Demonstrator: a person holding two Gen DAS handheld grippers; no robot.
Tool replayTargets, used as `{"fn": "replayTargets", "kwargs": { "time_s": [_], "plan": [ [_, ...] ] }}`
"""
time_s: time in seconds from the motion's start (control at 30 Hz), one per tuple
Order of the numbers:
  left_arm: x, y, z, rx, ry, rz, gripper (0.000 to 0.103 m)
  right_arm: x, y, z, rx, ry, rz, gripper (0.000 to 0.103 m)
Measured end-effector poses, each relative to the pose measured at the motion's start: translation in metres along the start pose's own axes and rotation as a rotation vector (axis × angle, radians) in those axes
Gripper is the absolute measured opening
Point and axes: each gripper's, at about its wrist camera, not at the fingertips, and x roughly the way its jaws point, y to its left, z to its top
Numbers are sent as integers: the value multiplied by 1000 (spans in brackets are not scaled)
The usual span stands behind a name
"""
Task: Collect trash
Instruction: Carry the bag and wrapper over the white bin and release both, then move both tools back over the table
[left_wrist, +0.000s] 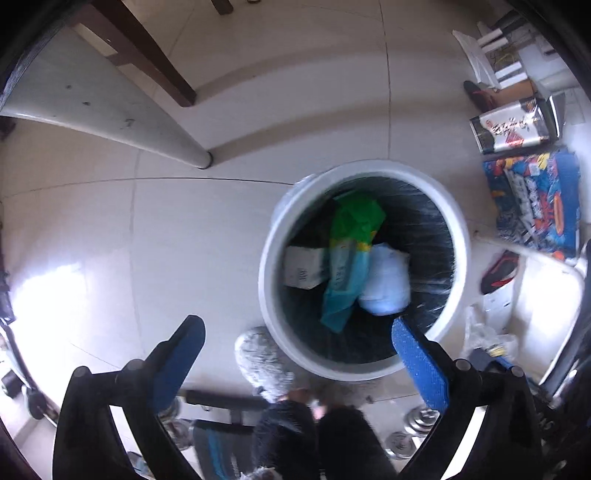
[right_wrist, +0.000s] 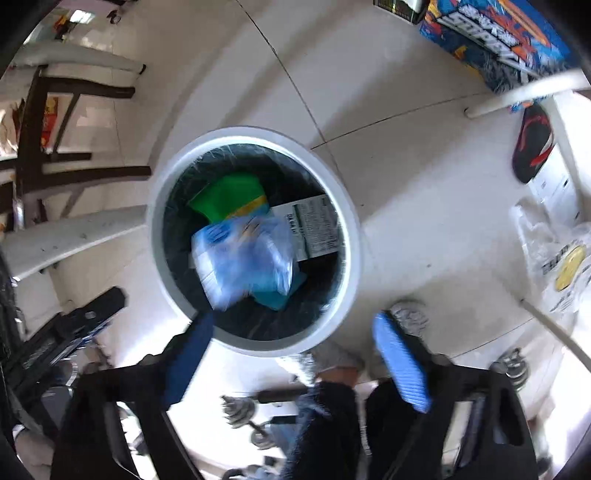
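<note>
Both sets of fingers are spread wide with nothing in them. The trash (left_wrist: 347, 254) lies in the bin (left_wrist: 275, 221) just ahead of the fingertips, so it stays off the floor

Glossy tiled floor (left_wrist: 207, 258); smooth white plastic bin (left_wrist: 271, 236) with shiny black liner (left_wrist: 432, 236).

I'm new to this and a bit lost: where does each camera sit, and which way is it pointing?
Left wrist: on the left tool, looking down into the bin; open pads, legs and a slipper show.
Right wrist: on the right tool, looking down into the bin; open pads, legs and a slipper show.
Shared: bin, green bag.
</note>
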Motion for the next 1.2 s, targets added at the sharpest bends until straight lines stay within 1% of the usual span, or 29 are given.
{"fn": "replayTargets", "kwargs": {
  "time_s": [0.07, 0.1, 0.2, 0.3, 0.4, 0.67, 0.9, 1.07, 1.2],
  "plan": [
    [-1, 3, -5, 11, -12, 26, 103, -3, 5, -3, -26, -18, -49, 103],
    [-6, 4, -11, 20, -24, 41, 103, -4, 9, -6, -48, -33, -84, 103],
    [-13, 4, -21, 40, -36, 80, 103, -12, 20, -11, -114, -66, -144, 103],
    [-18, 3, -31, 51, -37, 93, 103, -22, 30, -13, -161, -96, -197, 103],
    [-27, -1, -39, 57, -44, 106, 103, -36, 36, -21, -189, -117, -217, 103],
    [-58, -8, -55, 42, -65, 103, 103, -73, 46, -40, -219, -157, -236, 103],
    [-94, -12, -73, 38, -74, 81, 103, -113, 56, -63, -237, -176, -228, 103],
    [-131, -11, -90, 41, -74, 78, 103, -156, 65, -86, -240, -181, -218, 103],
    [-169, -10, -106, 53, -79, 80, 103, -193, 74, -102, -245, -180, -209, 103]
  ]
}}
